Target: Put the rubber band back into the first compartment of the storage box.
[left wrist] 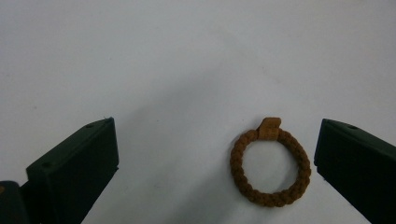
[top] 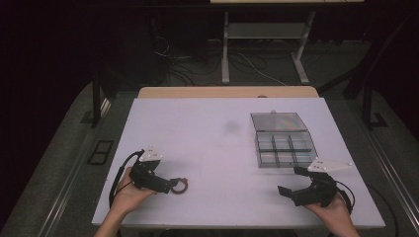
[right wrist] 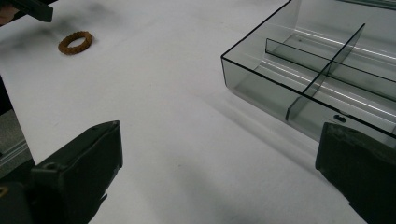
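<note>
Two grippers low over the white table (top: pixel 197 128). High view: left gripper (top: pixel 174 184) at the brown braided ring (top: pixel 181 186), right gripper (top: pixel 290 181) idle just before the clear divided box (top: pixel 284 147), lid back. Left gripper view: jaws spread wide, ring (left wrist: pixel 270 163) flat on the table between them, nearer the right-hand jaw, ungrasped. Right gripper view: jaws parted, empty; box (right wrist: pixel 322 70) compartments bare, ring (right wrist: pixel 75 42) well off. Judgement: pick-up not yet made; grasp, carry and drop into the box all remain.

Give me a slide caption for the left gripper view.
Open left gripper poised over a brown braided hair tie lying on the white table.
</note>
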Demonstrator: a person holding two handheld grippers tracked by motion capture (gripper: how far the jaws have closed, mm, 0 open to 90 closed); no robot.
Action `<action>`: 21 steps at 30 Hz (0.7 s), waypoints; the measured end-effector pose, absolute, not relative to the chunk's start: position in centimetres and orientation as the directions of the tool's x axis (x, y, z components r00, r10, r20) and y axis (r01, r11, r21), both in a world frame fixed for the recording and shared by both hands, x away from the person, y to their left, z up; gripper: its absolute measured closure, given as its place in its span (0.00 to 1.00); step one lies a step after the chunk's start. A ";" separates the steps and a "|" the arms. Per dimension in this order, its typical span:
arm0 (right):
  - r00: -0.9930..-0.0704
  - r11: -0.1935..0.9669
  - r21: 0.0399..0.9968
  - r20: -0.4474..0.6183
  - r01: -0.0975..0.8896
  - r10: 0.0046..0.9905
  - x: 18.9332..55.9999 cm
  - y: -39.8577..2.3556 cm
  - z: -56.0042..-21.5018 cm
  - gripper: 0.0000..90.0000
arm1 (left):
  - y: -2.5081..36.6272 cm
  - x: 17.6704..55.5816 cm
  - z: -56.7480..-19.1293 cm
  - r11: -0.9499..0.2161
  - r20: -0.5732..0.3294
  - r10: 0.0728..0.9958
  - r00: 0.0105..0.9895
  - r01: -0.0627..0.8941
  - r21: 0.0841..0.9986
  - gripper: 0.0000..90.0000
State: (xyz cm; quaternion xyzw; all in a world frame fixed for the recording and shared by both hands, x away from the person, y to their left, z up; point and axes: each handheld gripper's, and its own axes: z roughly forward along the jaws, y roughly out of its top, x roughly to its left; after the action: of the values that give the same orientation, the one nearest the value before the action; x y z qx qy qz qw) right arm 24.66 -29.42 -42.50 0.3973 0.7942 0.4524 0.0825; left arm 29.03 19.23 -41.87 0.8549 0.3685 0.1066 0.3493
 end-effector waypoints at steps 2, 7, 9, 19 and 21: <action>-0.671 0.276 0.784 0.228 0.557 0.705 24.7 -29.4 -42.5 0.01 | 19.2 29.1 -42.0 -0.486 -0.077 0.704 0.706 0.558 0.672 0.00; -0.677 0.281 0.782 0.230 0.556 0.699 24.7 -29.4 -42.5 0.01 | 19.1 29.2 -41.9 -0.508 -0.085 0.688 0.720 0.563 0.652 0.00; -0.679 0.284 0.780 0.230 0.557 0.697 24.8 -29.3 -42.5 0.01 | 19.1 29.2 -41.8 -0.525 -0.082 0.679 0.729 0.561 0.640 0.00; -0.680 0.285 0.779 0.233 0.559 0.695 24.7 -29.3 -42.6 0.01 | 18.7 29.6 -41.6 -0.573 -0.086 0.655 0.751 0.568 0.591 0.07; -0.682 0.288 0.779 0.231 0.556 0.694 24.7 -29.2 -42.6 0.01 | 18.7 29.7 -41.7 -0.571 -0.103 0.654 0.749 0.579 0.582 0.10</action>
State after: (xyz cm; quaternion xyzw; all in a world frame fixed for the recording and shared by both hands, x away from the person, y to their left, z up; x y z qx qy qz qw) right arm 24.73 -29.22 -42.58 0.3911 0.7989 0.4506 0.0762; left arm 29.75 18.70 -41.69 0.8841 0.3487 0.0620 0.3048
